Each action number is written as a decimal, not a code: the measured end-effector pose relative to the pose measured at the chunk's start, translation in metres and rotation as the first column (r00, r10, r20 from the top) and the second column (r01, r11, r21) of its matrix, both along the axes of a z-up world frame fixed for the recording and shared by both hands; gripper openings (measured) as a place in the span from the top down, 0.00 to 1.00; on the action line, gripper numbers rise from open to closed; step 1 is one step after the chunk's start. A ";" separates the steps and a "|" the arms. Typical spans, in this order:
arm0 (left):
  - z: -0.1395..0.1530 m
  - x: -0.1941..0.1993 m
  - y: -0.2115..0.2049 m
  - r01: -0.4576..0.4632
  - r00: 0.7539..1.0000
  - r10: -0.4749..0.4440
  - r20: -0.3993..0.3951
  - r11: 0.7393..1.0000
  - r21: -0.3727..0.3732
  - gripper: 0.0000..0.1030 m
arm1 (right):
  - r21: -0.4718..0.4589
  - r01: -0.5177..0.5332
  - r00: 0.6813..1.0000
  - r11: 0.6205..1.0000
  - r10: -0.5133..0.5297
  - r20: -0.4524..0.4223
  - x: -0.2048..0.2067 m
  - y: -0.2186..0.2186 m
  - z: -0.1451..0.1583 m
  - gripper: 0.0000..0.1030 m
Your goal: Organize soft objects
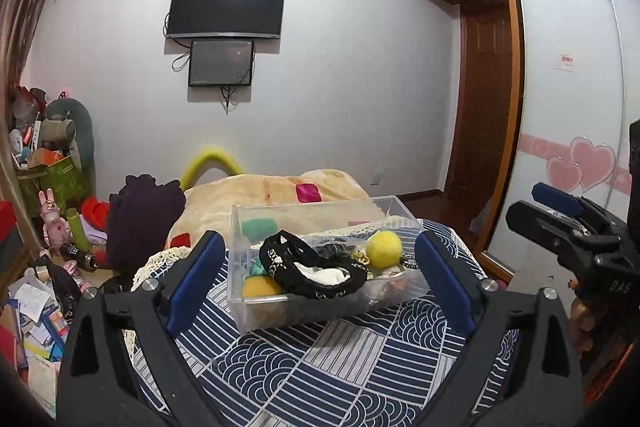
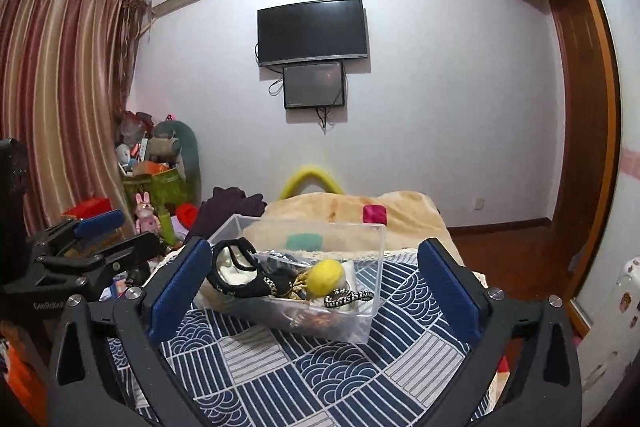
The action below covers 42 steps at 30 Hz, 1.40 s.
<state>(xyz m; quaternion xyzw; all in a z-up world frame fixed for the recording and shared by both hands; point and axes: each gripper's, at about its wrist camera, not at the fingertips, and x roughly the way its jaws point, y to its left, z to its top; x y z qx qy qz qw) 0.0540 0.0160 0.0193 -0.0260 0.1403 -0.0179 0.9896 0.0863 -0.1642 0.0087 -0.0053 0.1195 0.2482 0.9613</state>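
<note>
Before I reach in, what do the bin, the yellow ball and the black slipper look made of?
Bin: clear, glossy hard plastic; the contents and the bedding show through its walls. Yellow ball: matte and fuzzy, probably felt or wool; no shine. Black slipper: soft knit or woven fabric with a pale lining; it sags over the bin's edge. Both grippers' jaws stand open, holding nothing.

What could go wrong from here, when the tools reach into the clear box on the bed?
1. The black slipper hangs over the near rim of the clear box; a pull may drag it out onto the patterned cover.
2. The yellow ball lies on top of the pile and may roll off.
3. The box looks light on soft bedding and may tip.
</note>
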 end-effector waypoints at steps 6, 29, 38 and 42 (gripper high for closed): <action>-0.002 -0.014 -0.003 -0.002 1.000 0.002 0.011 1.000 -0.002 0.01 | -0.003 0.001 1.000 1.000 -0.001 0.004 -0.004 0.004 -0.004 0.00; -0.005 -0.019 -0.002 0.010 1.000 -0.010 0.010 1.000 -0.016 0.01 | -0.011 -0.005 1.000 1.000 0.005 -0.007 -0.008 0.006 -0.010 0.00; -0.005 -0.019 -0.001 0.007 1.000 -0.006 0.015 1.000 -0.021 0.01 | -0.011 -0.006 1.000 1.000 0.006 -0.009 -0.008 0.007 -0.011 0.00; -0.006 -0.019 -0.001 0.006 1.000 -0.006 0.014 1.000 -0.021 0.01 | -0.013 -0.006 1.000 1.000 0.006 -0.009 -0.008 0.008 -0.011 0.00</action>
